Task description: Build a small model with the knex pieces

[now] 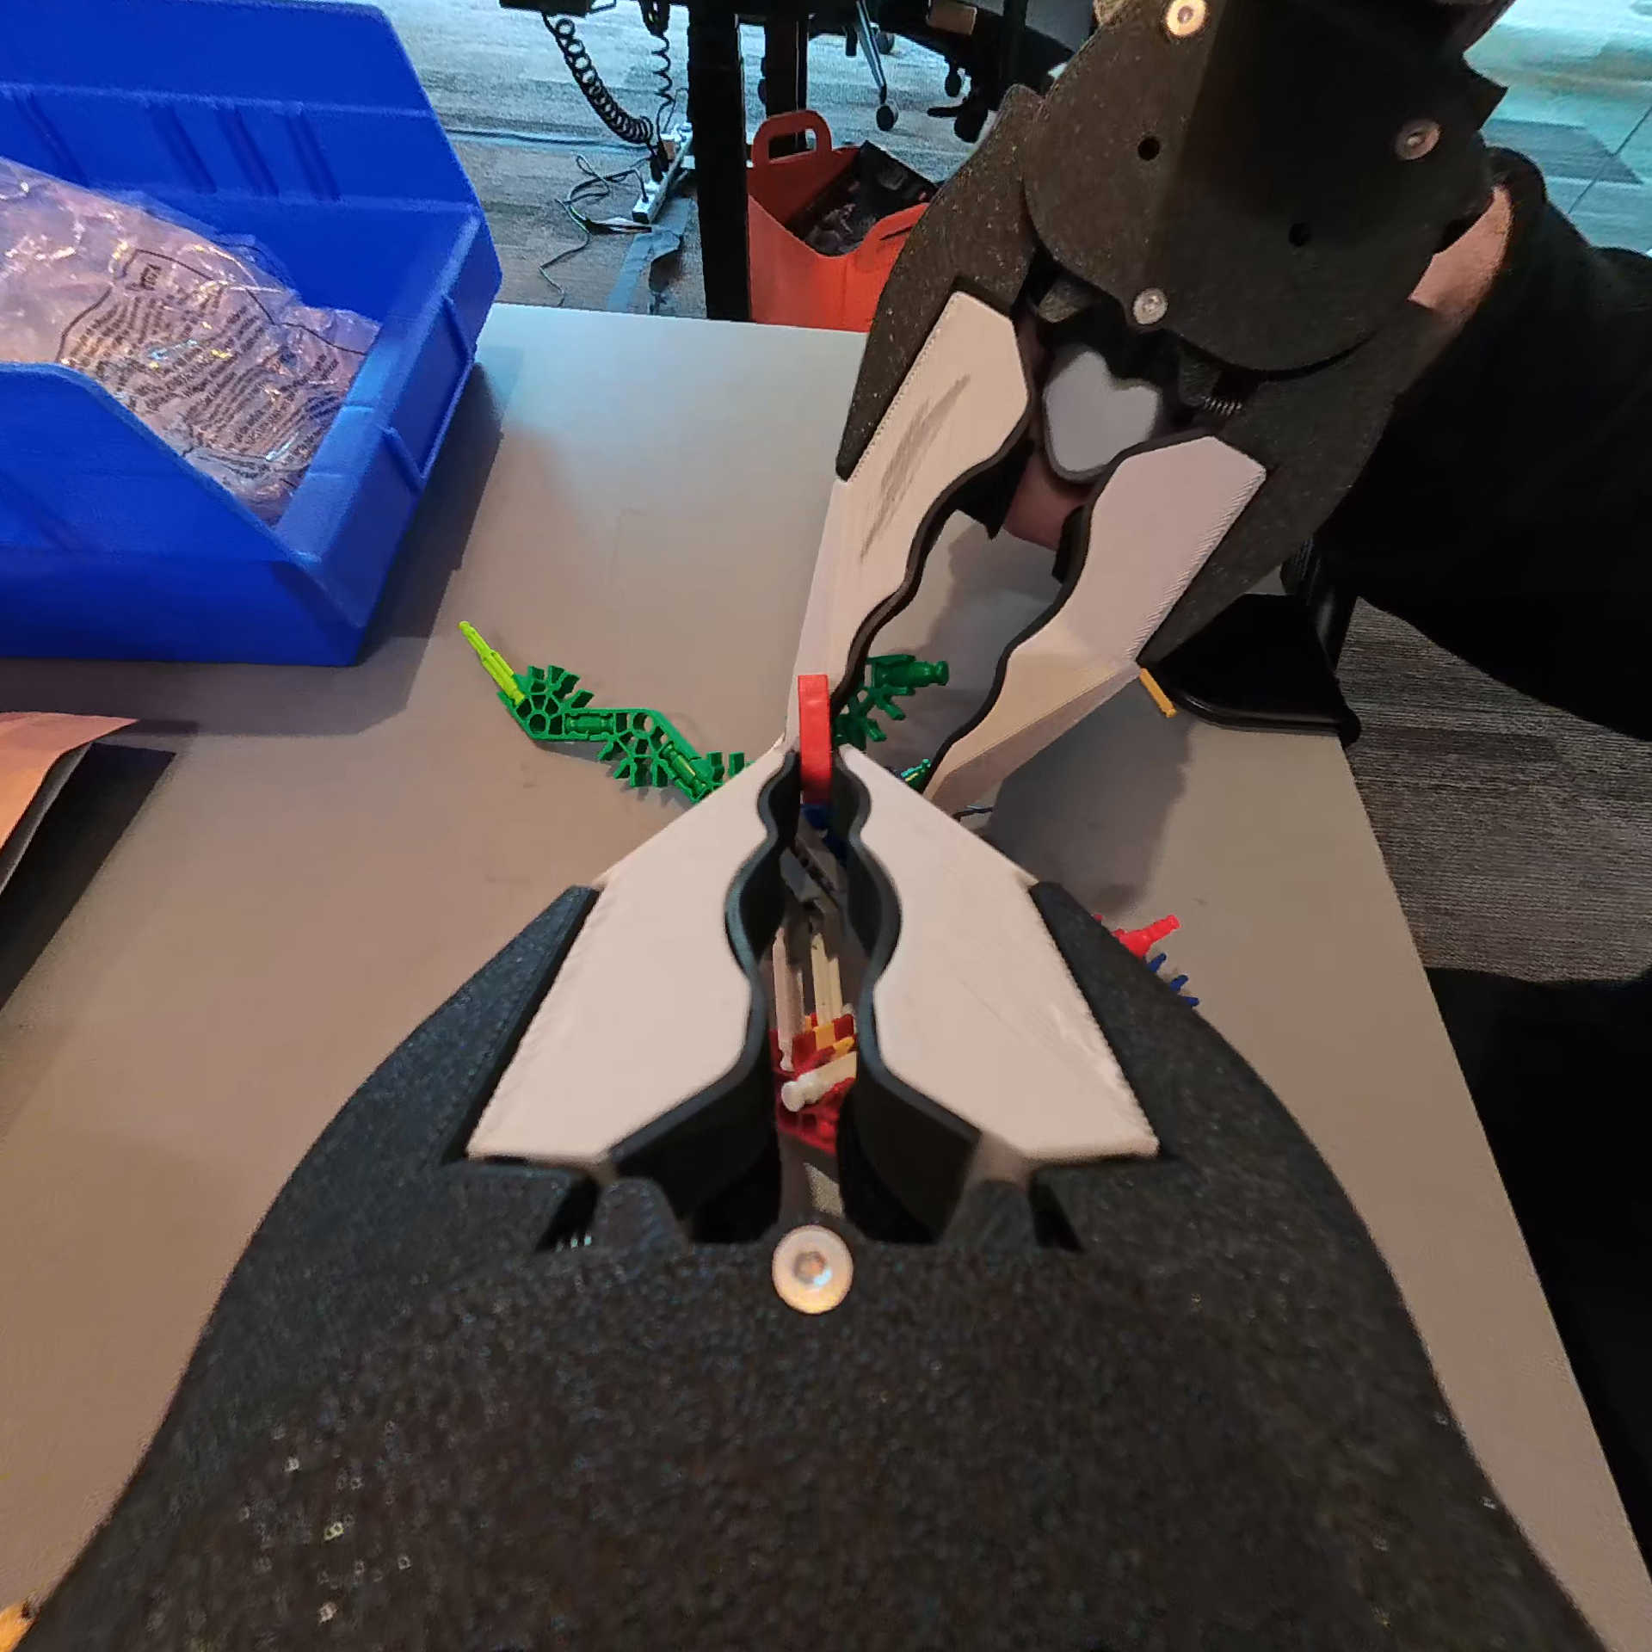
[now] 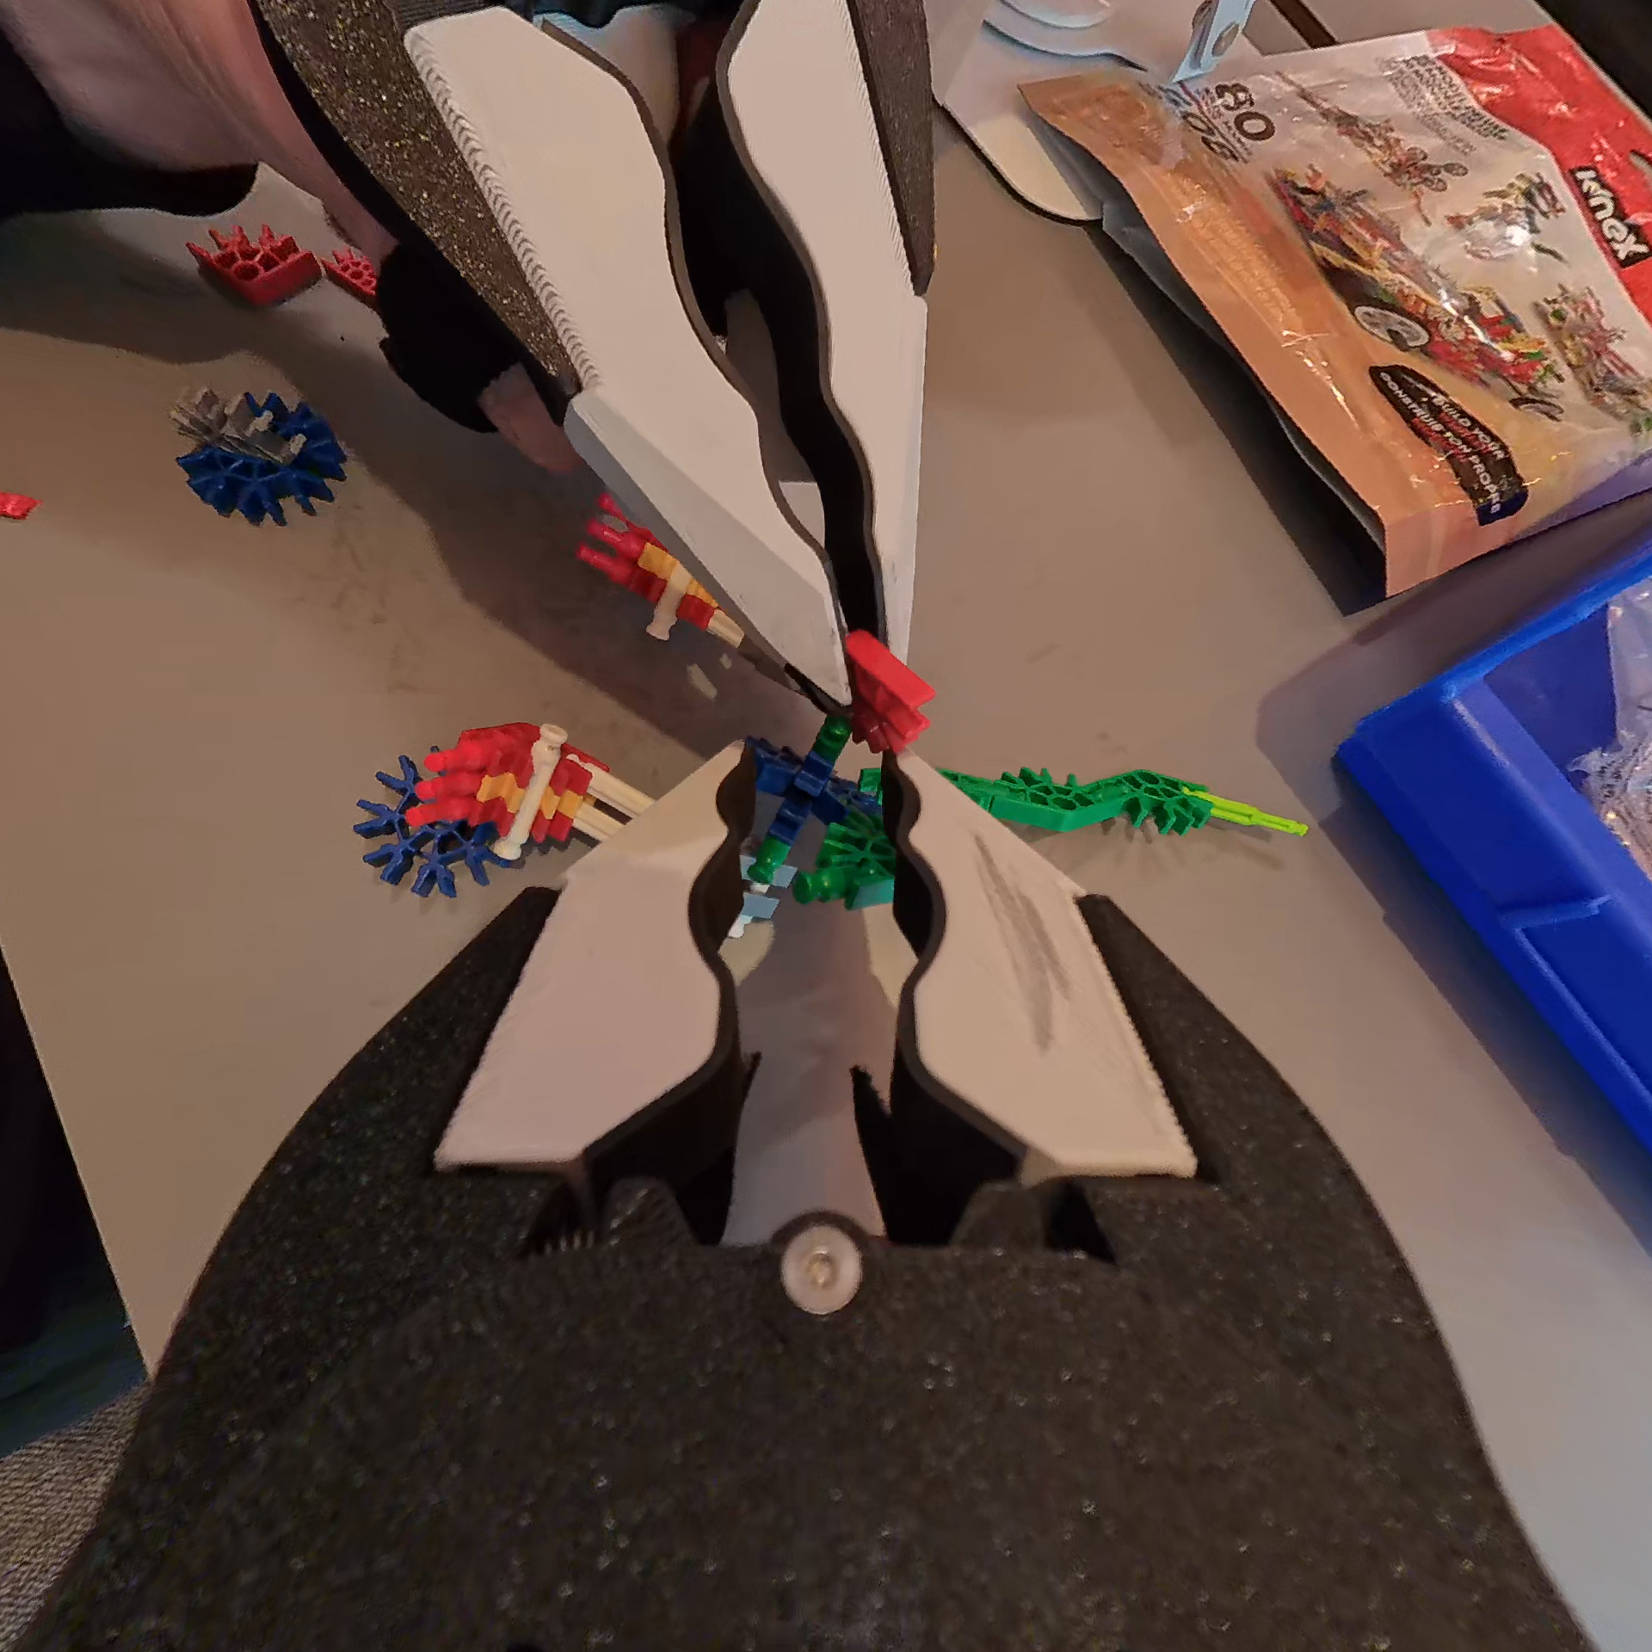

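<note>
Printed toy-set bag [image 2: 1394, 295] lay beside blue bin [image 2: 1511, 804] of plastic bags [image 1: 161, 331], red connector [image 2: 880, 688] was pinched by left gripper [image 1: 813, 760], right gripper [image 2: 818, 773] was parted.

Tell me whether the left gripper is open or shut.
Shut, on a red connector piece. In the left wrist view the left gripper has its white fingertips pressed against the piece, which sticks up between them.

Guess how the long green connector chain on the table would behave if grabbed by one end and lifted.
The green chain is thin openwork plastic, so probably very light. It is several pieces snapped end to end, so it may sag or pop apart at a joint. Lying flat with toothed edges, it is unlikely to roll.
</note>
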Tool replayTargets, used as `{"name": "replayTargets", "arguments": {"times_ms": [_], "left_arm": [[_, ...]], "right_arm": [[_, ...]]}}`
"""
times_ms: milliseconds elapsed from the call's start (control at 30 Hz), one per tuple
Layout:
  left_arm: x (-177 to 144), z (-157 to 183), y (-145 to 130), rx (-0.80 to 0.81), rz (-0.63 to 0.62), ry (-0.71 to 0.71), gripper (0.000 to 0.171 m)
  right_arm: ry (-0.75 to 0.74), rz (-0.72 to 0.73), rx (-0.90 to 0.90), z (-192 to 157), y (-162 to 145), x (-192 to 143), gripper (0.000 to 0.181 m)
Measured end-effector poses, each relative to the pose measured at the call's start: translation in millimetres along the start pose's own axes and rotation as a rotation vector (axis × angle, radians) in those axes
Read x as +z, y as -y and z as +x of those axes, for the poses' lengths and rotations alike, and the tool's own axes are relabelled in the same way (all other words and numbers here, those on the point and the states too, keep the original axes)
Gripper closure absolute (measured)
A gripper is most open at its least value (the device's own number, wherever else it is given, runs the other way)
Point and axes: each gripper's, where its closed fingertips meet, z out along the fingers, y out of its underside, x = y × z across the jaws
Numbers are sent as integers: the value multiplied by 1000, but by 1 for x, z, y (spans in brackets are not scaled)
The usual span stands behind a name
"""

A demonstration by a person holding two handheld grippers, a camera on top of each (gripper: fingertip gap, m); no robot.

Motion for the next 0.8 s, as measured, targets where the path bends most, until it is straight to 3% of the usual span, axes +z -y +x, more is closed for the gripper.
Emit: {"name": "replayTargets", "arguments": {"times_ms": [333,800], "left_arm": [[-1,3,-1,-7,-37,-79,167],[3,2,-4,-8,-111,-77,167]], "right_arm": [[77,-18,29,-5,-1,-1,157],[124,-121,-9,1,-3,-9,161]]}}
